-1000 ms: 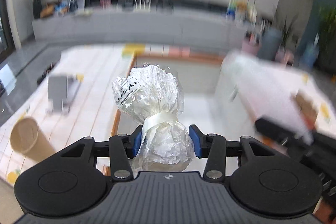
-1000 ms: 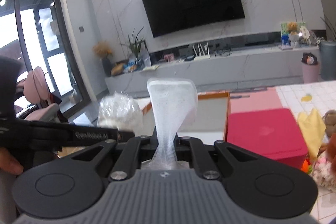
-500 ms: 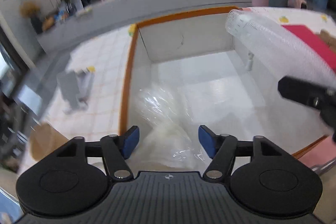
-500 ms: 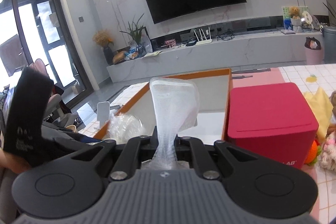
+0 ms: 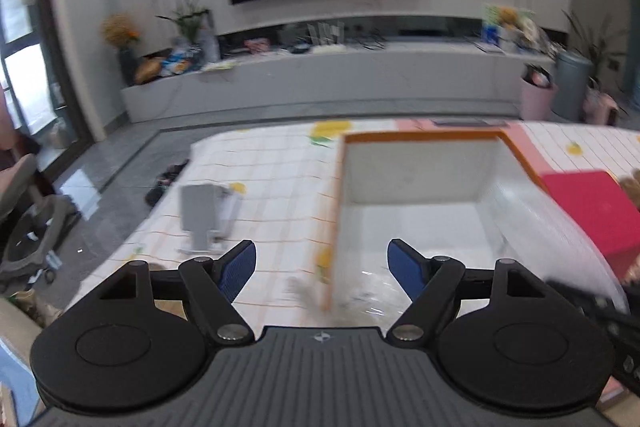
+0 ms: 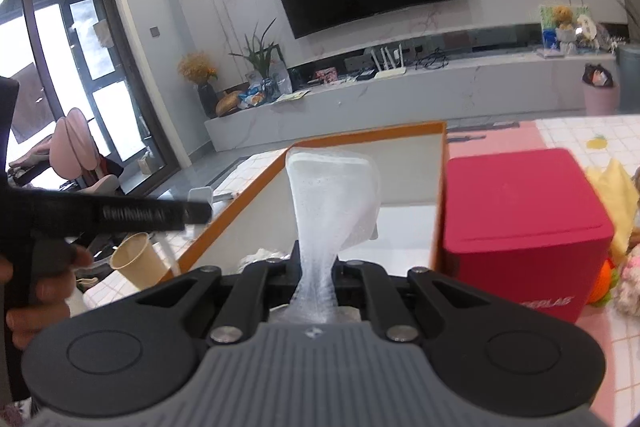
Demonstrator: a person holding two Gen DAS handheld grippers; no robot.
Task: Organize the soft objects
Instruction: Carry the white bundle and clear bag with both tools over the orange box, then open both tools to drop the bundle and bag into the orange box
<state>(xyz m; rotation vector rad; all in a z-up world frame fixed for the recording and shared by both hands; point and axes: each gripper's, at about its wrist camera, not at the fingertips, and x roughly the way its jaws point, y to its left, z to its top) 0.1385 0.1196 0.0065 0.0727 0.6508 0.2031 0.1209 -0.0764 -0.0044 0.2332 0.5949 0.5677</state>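
The left tongs are seen with blue pads spread wide and still opening, and nothing is gripped between them. Below that gap, at the lower centre of the left wrist view, the crinkled clear cellophane bundle with a whitish filling is glimpsed lying in the near corner of the large white box with an orange rim; only its glossy, wrinkled top is shown, blurred, so its shape cannot be made out further.

In the right wrist view the right tongs are clamped tight on the translucent white mesh foam sleeve. The sleeve is pinched to a narrow waist at the pads and is flared upward into a wide, squarish open mouth at the frame's centre, its fine netted texture being plain to see. It is held above the white box's interior.

A red cube-shaped storage box is placed just right of the white box on the tiled-pattern tabletop. A tan paper cup is tipped at lower left, beside a hand wrapped round the other tool's black handle.
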